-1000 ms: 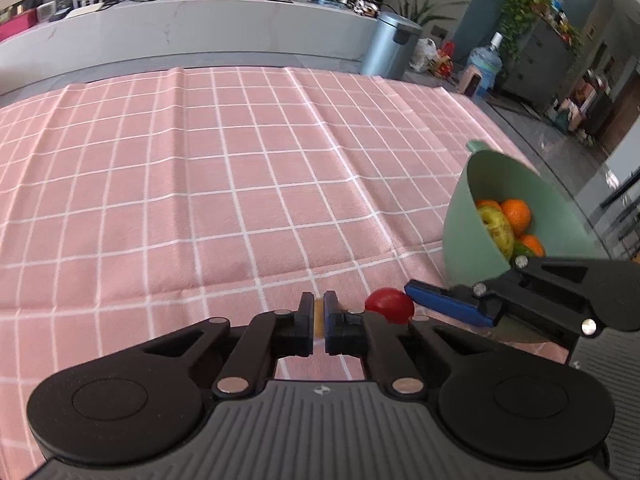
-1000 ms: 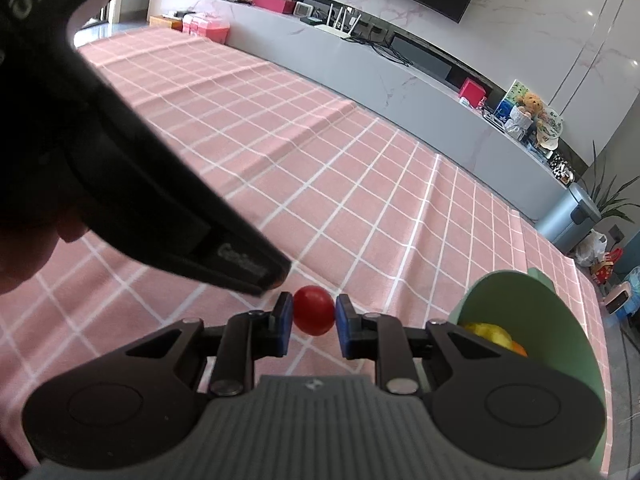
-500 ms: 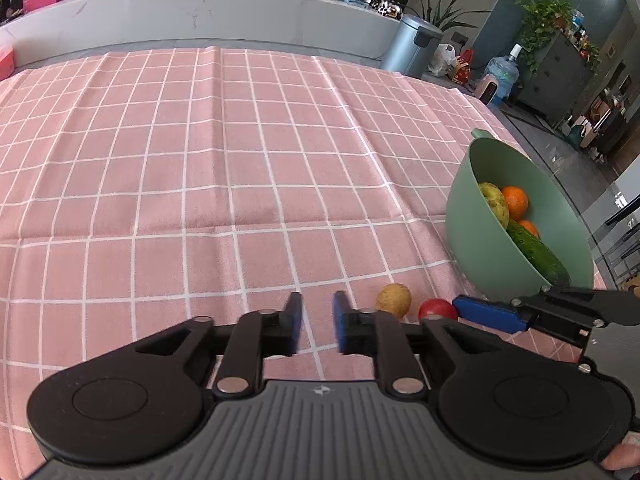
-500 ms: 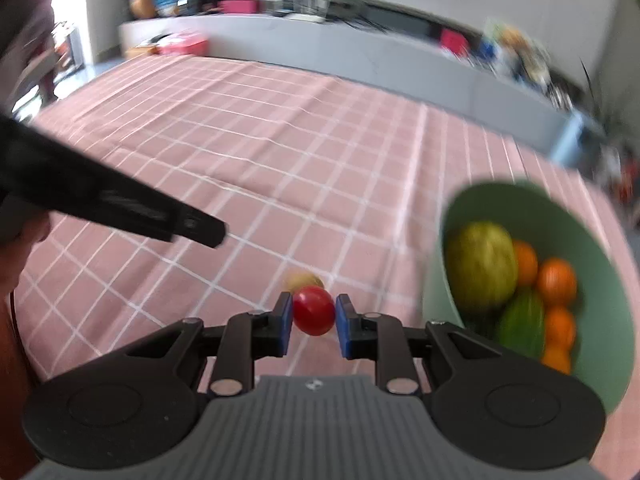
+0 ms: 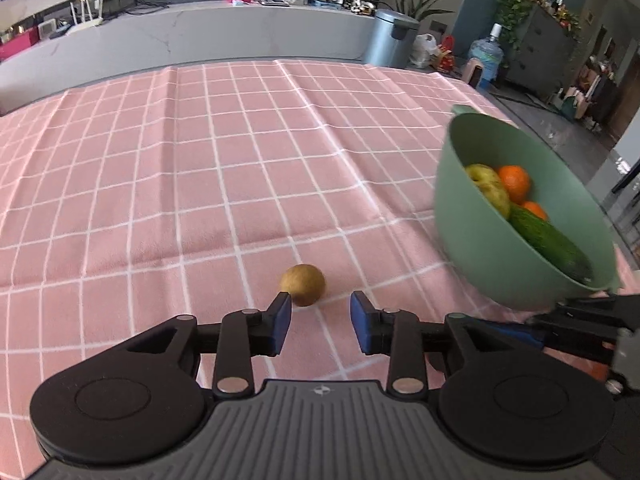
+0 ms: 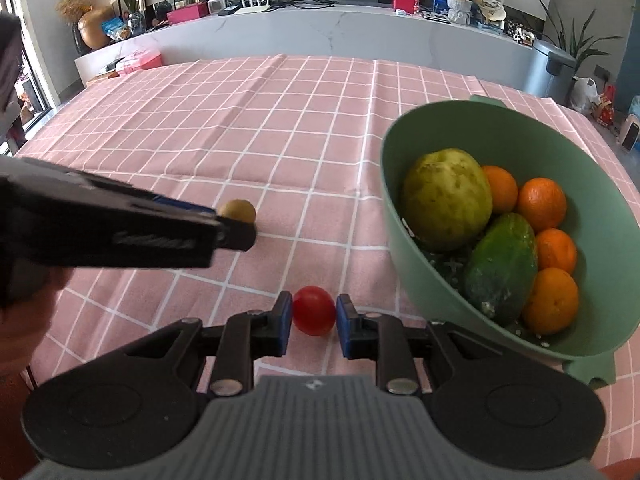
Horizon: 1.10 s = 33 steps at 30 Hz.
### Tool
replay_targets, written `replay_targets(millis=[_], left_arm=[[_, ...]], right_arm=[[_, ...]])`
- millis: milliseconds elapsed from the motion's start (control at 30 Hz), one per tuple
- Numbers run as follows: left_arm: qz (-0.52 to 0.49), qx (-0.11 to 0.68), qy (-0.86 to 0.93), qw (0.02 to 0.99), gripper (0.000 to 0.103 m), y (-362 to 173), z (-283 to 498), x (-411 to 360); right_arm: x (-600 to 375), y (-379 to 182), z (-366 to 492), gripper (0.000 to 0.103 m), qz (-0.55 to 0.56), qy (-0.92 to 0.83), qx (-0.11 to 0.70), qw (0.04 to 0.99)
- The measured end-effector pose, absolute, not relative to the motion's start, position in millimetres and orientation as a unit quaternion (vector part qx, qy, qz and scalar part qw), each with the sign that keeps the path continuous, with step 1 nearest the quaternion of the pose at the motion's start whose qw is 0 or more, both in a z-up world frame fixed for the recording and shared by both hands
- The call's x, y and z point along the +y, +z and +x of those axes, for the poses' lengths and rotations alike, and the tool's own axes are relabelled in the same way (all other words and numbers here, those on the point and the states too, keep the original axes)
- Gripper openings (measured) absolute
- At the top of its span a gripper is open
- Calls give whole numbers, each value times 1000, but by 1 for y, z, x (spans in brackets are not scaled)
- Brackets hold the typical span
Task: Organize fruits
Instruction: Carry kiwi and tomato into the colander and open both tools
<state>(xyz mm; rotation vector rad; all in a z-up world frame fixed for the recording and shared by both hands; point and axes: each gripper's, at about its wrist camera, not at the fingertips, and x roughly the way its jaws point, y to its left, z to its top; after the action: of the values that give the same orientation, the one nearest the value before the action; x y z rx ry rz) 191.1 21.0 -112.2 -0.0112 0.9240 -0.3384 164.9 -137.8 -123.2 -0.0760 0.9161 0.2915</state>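
Note:
A small brown round fruit (image 5: pixel 303 284) lies on the pink checked cloth just beyond my open left gripper (image 5: pixel 320 316); it also shows in the right wrist view (image 6: pixel 238 211). My right gripper (image 6: pixel 311 316) holds a small red fruit (image 6: pixel 314 315) between its pads, low over the cloth. A green bowl (image 6: pixel 400 208) to the right holds a yellow-green fruit (image 6: pixel 446 198), a green cucumber-like fruit (image 6: pixel 502 262) and several oranges (image 6: pixel 542 204). The bowl also shows at the right of the left wrist view (image 5: pixel 476 240).
The left gripper's finger (image 6: pixel 132 224) crosses the left of the right wrist view. The right gripper's finger (image 5: pixel 584 324) shows at the lower right of the left wrist view. A grey counter (image 6: pixel 320 36) runs behind the table. A bin (image 5: pixel 390 38) stands beyond the far edge.
My left gripper has opened, let go of the brown fruit and drawn back. My right gripper, still on the red fruit, has turned toward the bowl.

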Motion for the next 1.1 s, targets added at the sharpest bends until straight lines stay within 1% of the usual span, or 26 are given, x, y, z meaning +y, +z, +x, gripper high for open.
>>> replay_targets(millis=[100, 267, 300, 367, 400, 633, 900, 1100], left_arm=[[-6, 440, -146, 886, 39, -115, 197, 24], [-19, 435, -139, 889, 39, -117, 206, 27], [-18, 435, -138, 890, 38, -118, 208, 26], [-21, 436, -140, 889, 32, -119, 210, 26], [-22, 438, -142, 888, 30, -120, 210, 25], [3, 437, -135, 889, 30, -112, 194, 21], [-6, 440, -137, 887, 30, -77, 169, 10], [-13, 428, -164, 888, 29, -52, 160, -12]], right_arm=[[-139, -123, 166, 22, -33, 140, 443, 885], [-143, -123, 167, 22, -24, 142, 446, 883], [-143, -123, 167, 22, -24, 142, 447, 883], [-143, -123, 167, 22, -22, 143, 448, 882], [-144, -124, 168, 22, -21, 144, 448, 882], [-147, -120, 168, 21, -12, 146, 448, 882], [-151, -84, 154, 21, -4, 181, 424, 887], [-165, -49, 141, 20, -22, 183, 392, 901]])
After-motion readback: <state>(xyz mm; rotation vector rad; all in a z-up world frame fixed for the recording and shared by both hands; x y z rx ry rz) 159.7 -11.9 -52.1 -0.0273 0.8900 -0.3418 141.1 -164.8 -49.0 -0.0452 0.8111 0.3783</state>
